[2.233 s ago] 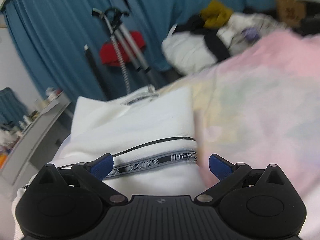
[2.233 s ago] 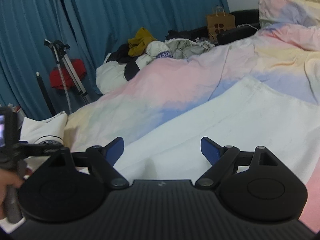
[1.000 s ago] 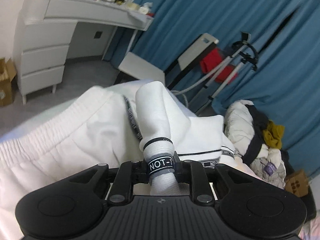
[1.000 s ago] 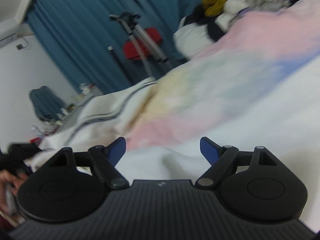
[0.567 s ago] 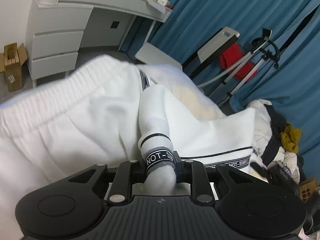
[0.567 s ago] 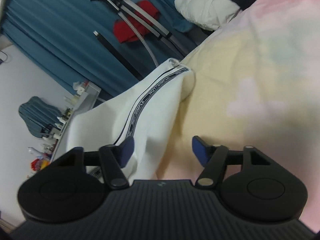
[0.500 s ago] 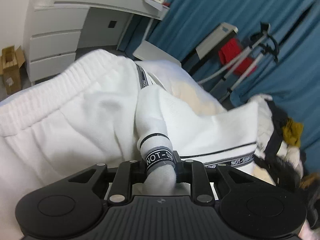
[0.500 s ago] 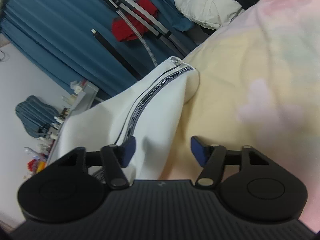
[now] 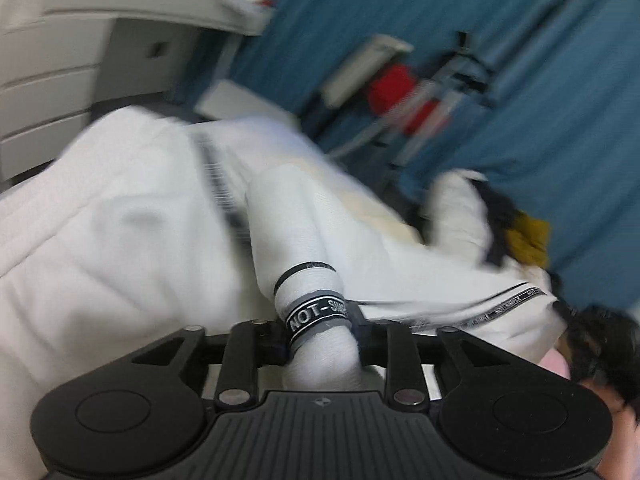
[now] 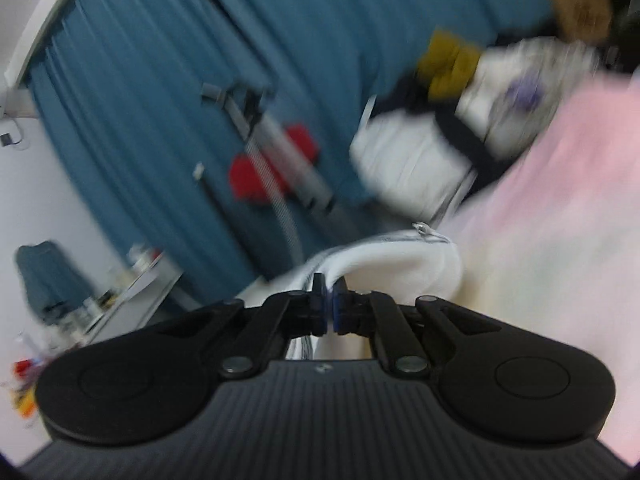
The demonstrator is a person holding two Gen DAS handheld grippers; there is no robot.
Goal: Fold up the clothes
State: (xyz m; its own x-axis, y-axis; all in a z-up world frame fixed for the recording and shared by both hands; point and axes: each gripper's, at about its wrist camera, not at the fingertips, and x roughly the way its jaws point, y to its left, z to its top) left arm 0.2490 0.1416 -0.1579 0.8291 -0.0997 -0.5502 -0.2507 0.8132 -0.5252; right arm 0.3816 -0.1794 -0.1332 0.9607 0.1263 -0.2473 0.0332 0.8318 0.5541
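A white garment with a black lettered stripe lies spread on the bed. My left gripper is shut on a bunched fold of it, with the striped band wrapped between the jaws. In the right wrist view my right gripper is shut on another edge of the same white garment, which curves up and right from the jaws. Both views are blurred by motion.
A pastel pink and yellow bedsheet covers the bed. A pile of clothes lies at its far end. Blue curtains, a tripod with a red cloth and a white desk with drawers stand around it.
My right gripper was open beside the garment's striped edge and has shut on it. My left gripper still holds its fold, and both views have swung.
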